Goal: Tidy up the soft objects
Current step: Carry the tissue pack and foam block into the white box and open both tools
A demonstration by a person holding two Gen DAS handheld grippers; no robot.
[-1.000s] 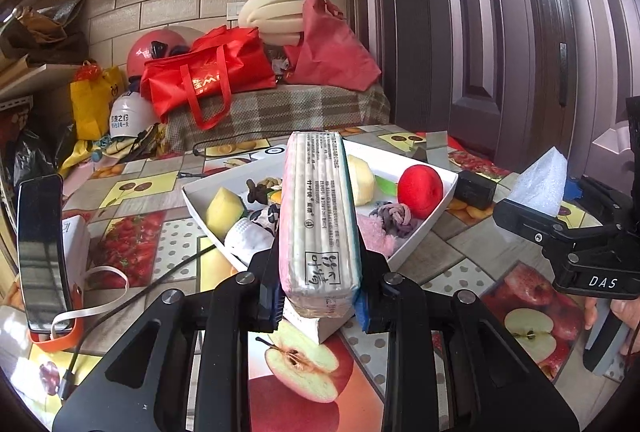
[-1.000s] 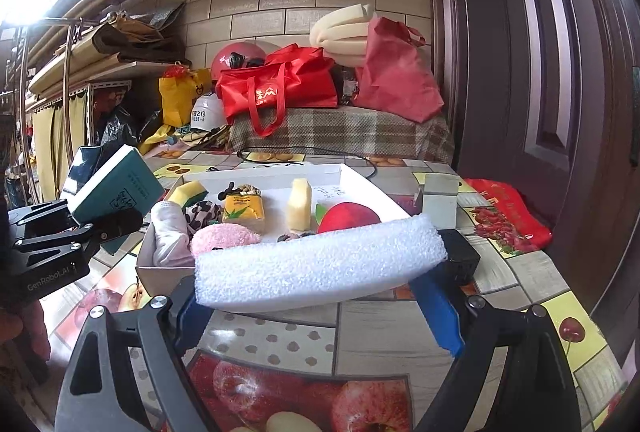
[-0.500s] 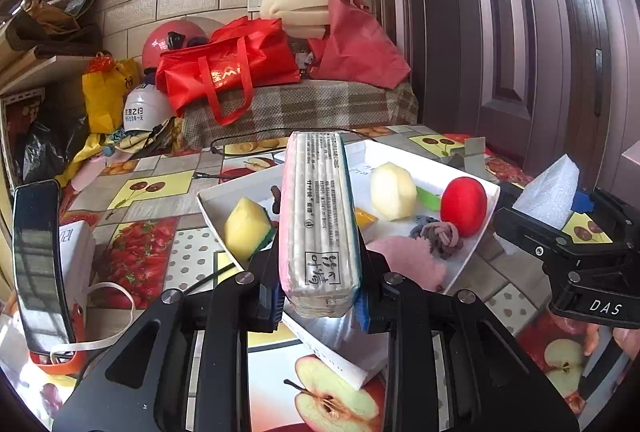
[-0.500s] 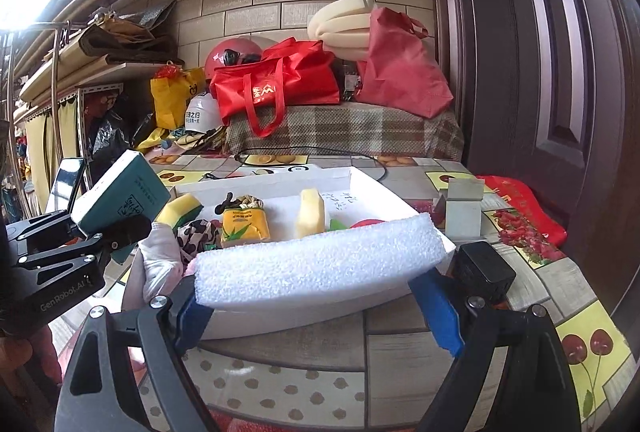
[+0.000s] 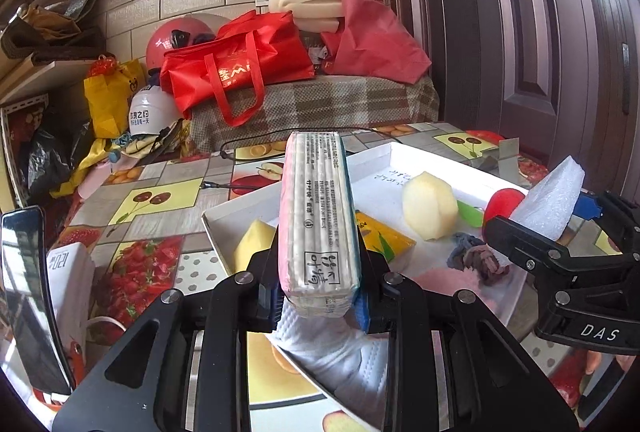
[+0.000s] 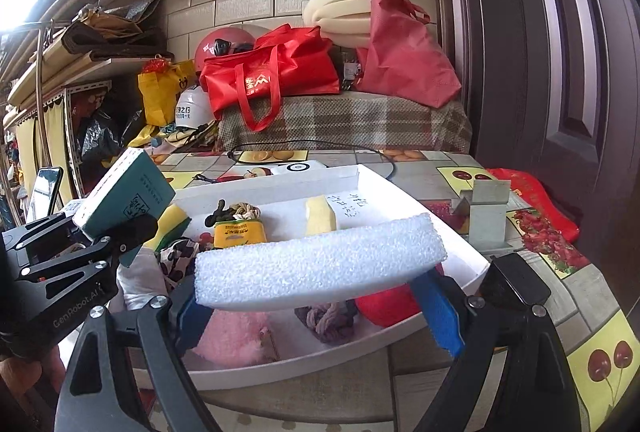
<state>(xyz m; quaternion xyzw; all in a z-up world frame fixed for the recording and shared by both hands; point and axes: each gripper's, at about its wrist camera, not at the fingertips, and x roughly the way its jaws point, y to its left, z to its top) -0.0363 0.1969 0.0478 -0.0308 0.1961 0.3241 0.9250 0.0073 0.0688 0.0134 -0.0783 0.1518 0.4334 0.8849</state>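
The white tray (image 6: 460, 244) is crowded on its near side; a pink fluffy thing (image 6: 230, 336), a knotted rope (image 6: 328, 320) and a red ball (image 6: 384, 306) lie there; the far right corner is bare, past the pale sponge piece (image 6: 320, 218); a grey metal bracket (image 6: 486, 212) stands on the tabletop (image 6: 596, 296) just right of the tray; a phone (image 5: 30, 296) stands up at the far left.

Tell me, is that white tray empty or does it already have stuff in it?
Not empty. The white tray holds a yellow packet, a pink fluffy thing, a knotted rope and a red ball.
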